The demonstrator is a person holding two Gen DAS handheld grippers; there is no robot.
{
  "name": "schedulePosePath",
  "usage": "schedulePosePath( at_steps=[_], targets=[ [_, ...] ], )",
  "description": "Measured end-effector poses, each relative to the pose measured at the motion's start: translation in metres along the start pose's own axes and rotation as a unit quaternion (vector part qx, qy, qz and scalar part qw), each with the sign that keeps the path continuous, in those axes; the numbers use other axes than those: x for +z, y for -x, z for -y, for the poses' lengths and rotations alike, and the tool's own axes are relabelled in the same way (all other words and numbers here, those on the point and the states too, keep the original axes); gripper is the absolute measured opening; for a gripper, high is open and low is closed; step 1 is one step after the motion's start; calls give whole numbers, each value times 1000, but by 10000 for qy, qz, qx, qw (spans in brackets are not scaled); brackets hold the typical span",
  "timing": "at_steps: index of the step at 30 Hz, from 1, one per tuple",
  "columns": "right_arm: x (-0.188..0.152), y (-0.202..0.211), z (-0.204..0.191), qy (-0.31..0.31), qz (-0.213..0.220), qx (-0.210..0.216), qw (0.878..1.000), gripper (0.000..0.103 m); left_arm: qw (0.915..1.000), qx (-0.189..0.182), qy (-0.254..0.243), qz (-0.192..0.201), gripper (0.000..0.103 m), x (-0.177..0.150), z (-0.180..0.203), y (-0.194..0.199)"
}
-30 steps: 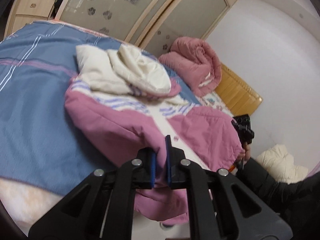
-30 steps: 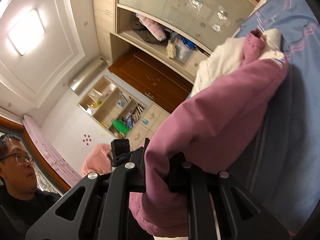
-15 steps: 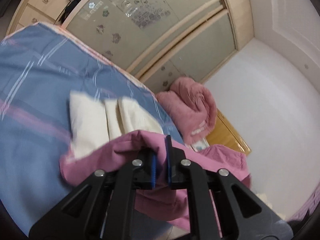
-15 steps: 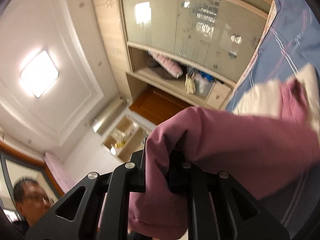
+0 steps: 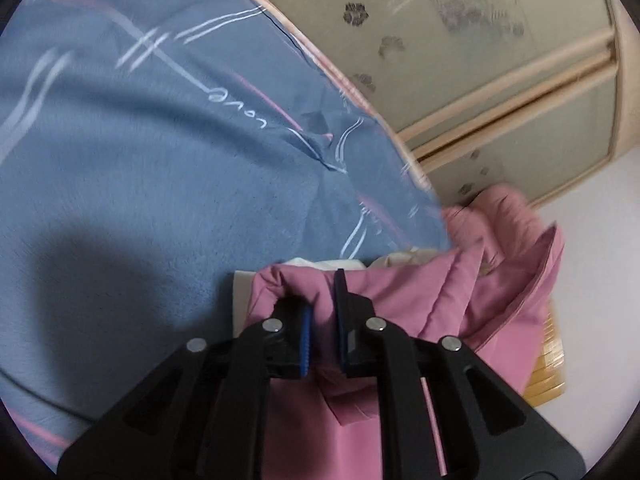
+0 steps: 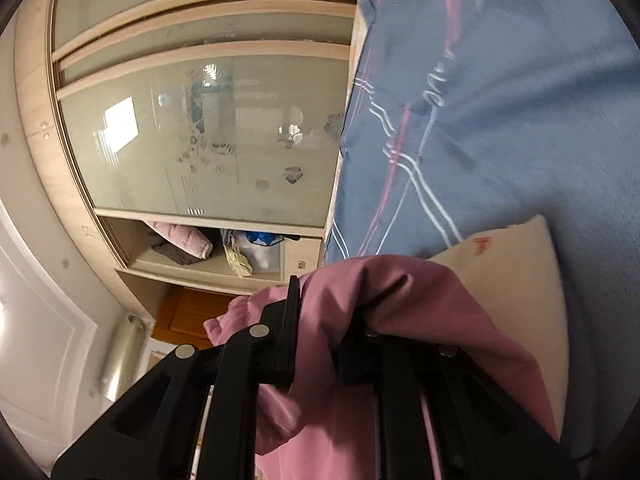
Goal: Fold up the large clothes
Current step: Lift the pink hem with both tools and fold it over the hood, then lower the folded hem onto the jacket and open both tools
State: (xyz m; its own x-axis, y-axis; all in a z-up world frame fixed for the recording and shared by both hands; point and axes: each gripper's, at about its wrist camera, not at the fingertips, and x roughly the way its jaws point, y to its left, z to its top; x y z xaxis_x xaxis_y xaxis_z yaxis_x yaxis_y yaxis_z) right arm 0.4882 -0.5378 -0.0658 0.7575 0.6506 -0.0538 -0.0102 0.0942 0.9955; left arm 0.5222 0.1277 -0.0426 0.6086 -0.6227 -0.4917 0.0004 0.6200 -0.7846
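The pink jacket point(image 5: 400, 300) is bunched between the two tools over the blue bedspread point(image 5: 160, 160), its cream lining point(image 6: 512, 280) peeking out along the far edge. In the left wrist view the jacket fills the lower right, from about 6 o'clock round to 3 o'clock, with a fold of its pink cloth running up between the blue pads point(image 5: 305, 330) of the left tool point(image 5: 322, 320); those jaws are easing apart, yet the cloth sits between them and looks touched by both pads. In the right wrist view the jacket hangs from the centre down toward 6 o'clock, and the right tool point(image 6: 320, 344) is clamped on a thick gather of it, the pink fabric spilling over the right-hand finger and hiding most of it. The cream lining lies flat on the bedspread at about 3 o'clock of that tool. The bedspread is blue with white and pink lines and some script lettering, and it takes up the upper left of the left view and the upper right of the right view. Beyond its edge stands a wardrobe with frosted sliding doors point(image 6: 200, 140) printed with flowers. Below them in the right view, at about 9 o'clock, an open shelf point(image 6: 208, 248) holds heaped clothes and bags. In the left view a rolled pink quilt point(image 5: 500, 216) lies at 3 o'clock, touching the jacket's raised edge.
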Motion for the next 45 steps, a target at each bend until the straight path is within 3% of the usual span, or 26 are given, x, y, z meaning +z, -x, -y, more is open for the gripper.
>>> schedulePosePath(
  at_steps=[2, 3, 4, 5, 6, 8, 10, 12, 13, 15, 17, 18, 19, 21, 22, 24, 25, 28, 31, 32, 33, 35, 37, 38, 41, 45],
  targets=[
    [0, 2, 0, -67, -85, 184, 9998, 21, 9998, -145, 147, 0, 13, -1, -6, 1],
    [0, 3, -3, -77, -113, 292, 9995, 40, 9998, -165, 111, -19, 16, -1, -3, 2],
    [-1, 8, -11, -57, -91, 487, 9988, 67, 9998, -190, 1, -34, 20, 0, 3, 4],
    [-3, 13, -18, -55, -3, 652, 9979, 82, 9996, -245, -108, -49, 38, 0, 8, 7],
    [-5, 20, -26, -62, 108, 832, 9965, 102, 9992, -350, -177, -57, 69, 2, 13, 8],
    [-9, 29, -49, -8, 206, 1354, 9906, 102, 9961, -855, -160, 176, 101, 5, 26, 30],
    [-14, 50, -80, 205, 550, 1736, 9831, 102, 9827, -1599, 114, 932, 101, 9, 33, 67],
    [-25, 71, -114, 834, 1030, 1745, 9757, 102, 9658, -1973, 666, 1545, 101, 15, 30, 99],
    [-33, 78, -129, 1178, 1182, 1596, 9730, 102, 9634, -1543, 913, 1993, 101, 15, 35, 118],
    [-60, 75, -177, 2370, 1337, 731, 9595, 102, 9611, -560, 787, 2588, 101, 10, 59, 144],
    [-99, 55, -214, 3674, 1433, -548, 9173, 102, 9547, 274, -21, 2962, 101, -3, 104, 155],
    [-121, 38, -225, 4302, 1459, -1219, 8825, 102, 9470, 767, -645, 3050, 101, -15, 134, 151],
    [-143, 17, -230, 4796, 1458, -1782, 8468, 102, 9322, 1394, -1311, 3071, 101, -29, 168, 136],
    [-171, -21, -225, 5300, 1329, -2365, 8034, 102, 9035, 2037, -2429, 2885, 101, -58, 214, 103],
    [-182, -44, -217, 5463, 1260, -2631, 7852, 102, 8918, 2210, -2945, 2627, 101, -75, 231, 79],
    [-191, -79, -205, 5682, 1131, -3025, 7569, 102, 8757, 2707, -3317, 2234, 101, -92, 244, 31],
    [-193, -102, -196, 5800, 1051, -3264, 7389, 102, 8725, 2898, -3385, 2004, 101, -98, 246, 2],
    [-184, -149, -173, 5888, 923, -3790, 7079, 102, 8620, 3327, -3492, 1561, 101, -104, 240, -62],
    [-163, -174, -151, 5754, 700, -4144, 7017, 102, 8362, 3858, -3682, 1282, 101, -96, 221, -119],
    [-151, -186, -137, 5693, 592, -4351, 6951, 102, 8343, 3897, -3697, 1244, 101, -95, 215, -127],
    [-150, -189, -126, 5713, 503, -4431, 6890, 102, 8352, 3902, -3682, 1208, 101, -91, 208, -134],
    [-139, -199, -105, 5768, 430, -4654, 6700, 102, 8524, 3741, -3473, 1129, 101, -79, 185, -143],
    [-127, -201, -83, 5634, 364, -4465, 6941, 102, 8733, 3582, -3110, 1107, 101, -66, 163, -144],
    [-121, -204, -76, 5560, 372, -4411, 7035, 102, 8766, 3542, -3044, 1160, 101, -61, 156, -150],
    [-116, -206, -60, 5496, 447, -4348, 7120, 102, 8608, 3672, -3195, 1486, 101, -72, 153, -157],
    [-110, -207, -53, 5316, 335, -4305, 7287, 102, 8610, 3685, -3180, 1475, 101, -73, 152, -172]
  ],
)
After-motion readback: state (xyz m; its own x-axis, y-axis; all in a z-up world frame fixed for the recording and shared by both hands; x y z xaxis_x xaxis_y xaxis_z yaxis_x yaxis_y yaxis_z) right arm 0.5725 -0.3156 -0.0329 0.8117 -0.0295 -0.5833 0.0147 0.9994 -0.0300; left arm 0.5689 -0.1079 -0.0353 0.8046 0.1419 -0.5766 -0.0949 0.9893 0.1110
